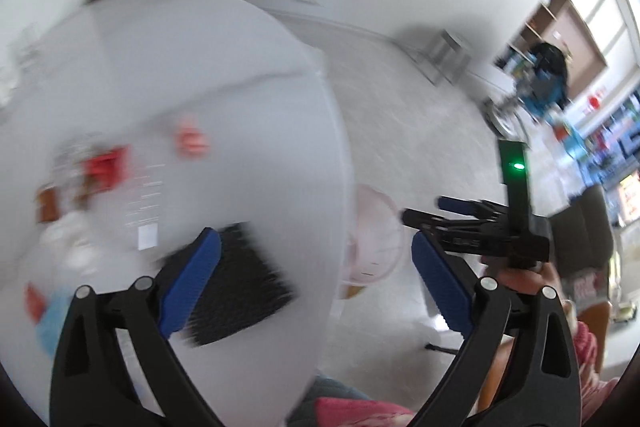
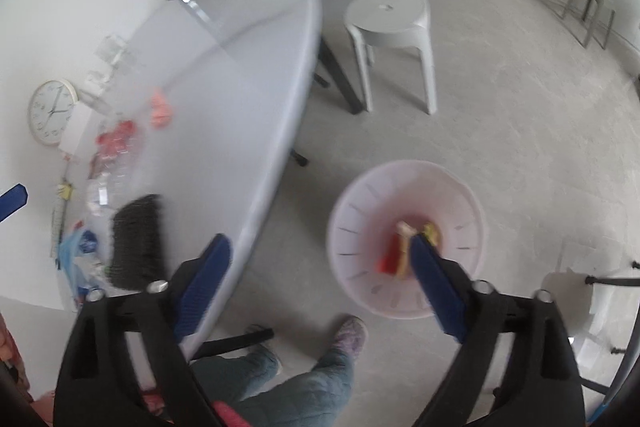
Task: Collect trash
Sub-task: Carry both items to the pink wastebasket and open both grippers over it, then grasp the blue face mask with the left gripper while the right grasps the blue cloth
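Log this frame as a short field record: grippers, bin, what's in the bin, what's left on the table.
left gripper: open, nothing between the fingers
right gripper: open, nothing held
bin: pale pink, round, on the floor beside the table
bin contents: red and yellowish scraps at the bottom
table: white, round
on table: black brush, pink scrap, red wrappers, clear plastic bottle, blue-white bag
image quality: motion blur, small items hard to identify

- No text can be read: both views are blurred.
- The wall clock (image 2: 52, 113), at nine o'clock in the right wrist view, has a dial too small to make out.
- Faint print on the table (image 1: 240, 75) cannot be read.
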`<state>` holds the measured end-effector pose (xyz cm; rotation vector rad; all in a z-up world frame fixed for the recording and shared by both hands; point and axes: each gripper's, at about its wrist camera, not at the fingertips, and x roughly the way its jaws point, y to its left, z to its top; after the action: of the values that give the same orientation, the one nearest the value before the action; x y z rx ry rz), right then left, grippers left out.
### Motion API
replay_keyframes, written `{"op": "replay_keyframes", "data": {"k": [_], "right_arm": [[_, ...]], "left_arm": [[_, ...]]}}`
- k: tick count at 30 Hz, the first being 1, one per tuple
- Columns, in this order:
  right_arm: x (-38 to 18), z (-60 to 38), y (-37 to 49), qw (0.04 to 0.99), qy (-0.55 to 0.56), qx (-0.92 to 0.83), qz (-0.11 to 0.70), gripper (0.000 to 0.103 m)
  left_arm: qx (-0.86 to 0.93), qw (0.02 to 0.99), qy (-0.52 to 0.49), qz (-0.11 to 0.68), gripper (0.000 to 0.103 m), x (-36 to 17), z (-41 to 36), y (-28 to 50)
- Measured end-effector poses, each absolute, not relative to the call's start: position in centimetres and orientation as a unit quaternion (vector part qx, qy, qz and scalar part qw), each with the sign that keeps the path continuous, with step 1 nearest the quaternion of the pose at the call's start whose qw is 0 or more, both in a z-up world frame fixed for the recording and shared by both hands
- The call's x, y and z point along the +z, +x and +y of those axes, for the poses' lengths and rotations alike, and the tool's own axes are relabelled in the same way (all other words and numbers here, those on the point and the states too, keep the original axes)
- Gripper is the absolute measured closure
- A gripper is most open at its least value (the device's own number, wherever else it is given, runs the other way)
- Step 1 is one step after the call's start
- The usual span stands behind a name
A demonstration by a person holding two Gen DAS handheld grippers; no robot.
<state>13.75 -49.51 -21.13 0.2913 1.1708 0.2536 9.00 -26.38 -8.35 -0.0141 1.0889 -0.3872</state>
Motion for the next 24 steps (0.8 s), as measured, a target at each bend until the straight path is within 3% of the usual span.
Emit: {"op": "replay_keyframes", "data": {"k": [9,19,22,24], "right_arm": [[-17.3,-32.6,10.8,0.815,0.1,0.209,0.532,0.003],[-16.2,-20.8,9.1,0.811,0.079,0.194,0.546,0.003],[-16.2,-19.5,9.1,0.809,0.078,0.189,0.551,0.003],[-16.1,-18.9,9.1,0.811,0.07,0.181,0.552,0.003]], "left_arm": [[-0.067,0.861,0.006,0.505,0.008,-7.9,-9.9,3.1],[-0.035,0.832,-0.018,0.554,0.01,-16.1,1.0,2.3],[-0.041,0.818,-0.026,0.573,0.02,-18.7,2.1,3.4],[-0.04,0.808,-0.019,0.587,0.042,-20.2,2.5,3.8]]}}
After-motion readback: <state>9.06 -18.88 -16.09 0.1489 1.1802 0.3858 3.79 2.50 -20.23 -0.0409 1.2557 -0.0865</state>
